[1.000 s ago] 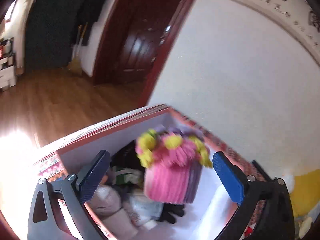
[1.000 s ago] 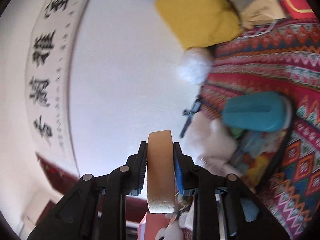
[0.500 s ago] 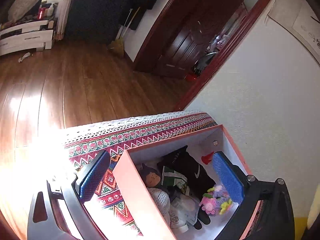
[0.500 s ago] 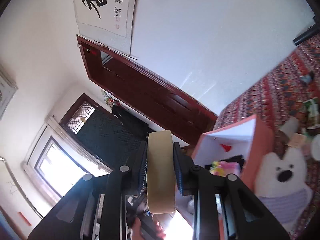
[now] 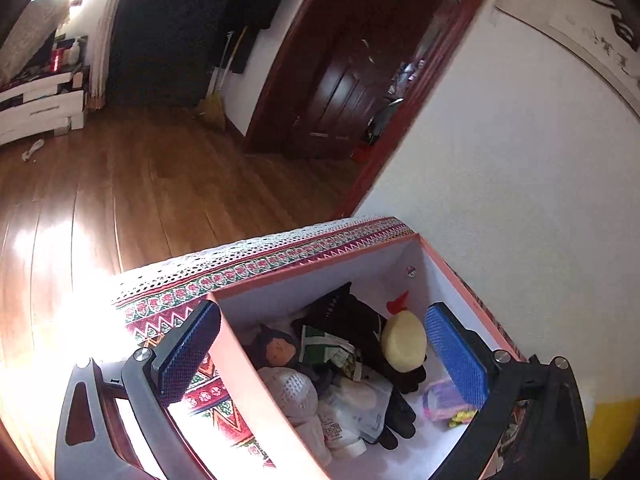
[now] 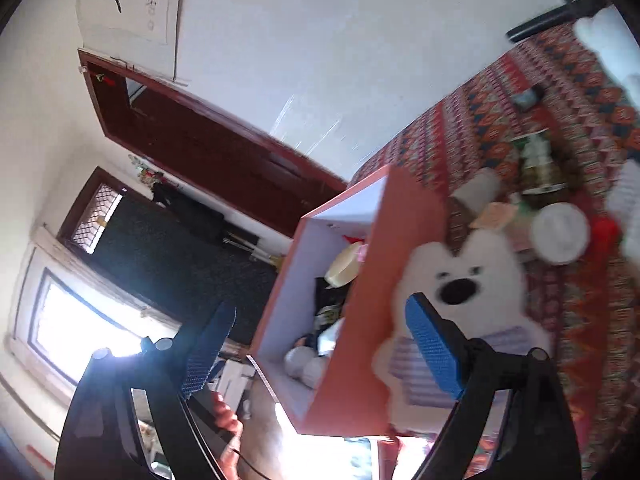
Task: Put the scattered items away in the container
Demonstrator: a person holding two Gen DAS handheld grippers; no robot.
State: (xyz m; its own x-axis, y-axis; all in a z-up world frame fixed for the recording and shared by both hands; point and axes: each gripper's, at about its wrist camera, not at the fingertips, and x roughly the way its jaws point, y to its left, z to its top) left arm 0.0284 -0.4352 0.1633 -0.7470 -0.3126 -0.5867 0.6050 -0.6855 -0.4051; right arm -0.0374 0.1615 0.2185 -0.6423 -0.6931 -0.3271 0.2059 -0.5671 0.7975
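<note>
Nearby, a bear plush (image 6: 460, 280) leans against the box (image 6: 372, 300) — clutter (image 6: 548, 200) behind.

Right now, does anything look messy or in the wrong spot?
Yes. The white teddy bear lies outside the pink box, against its outer wall, with a white lid and a bottle loose on the patterned cloth. They look out of place, since the tape roll is already inside.

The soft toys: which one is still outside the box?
The white bear, lying on the patterned cloth against the box's outer wall; the dark doll is inside.
</note>
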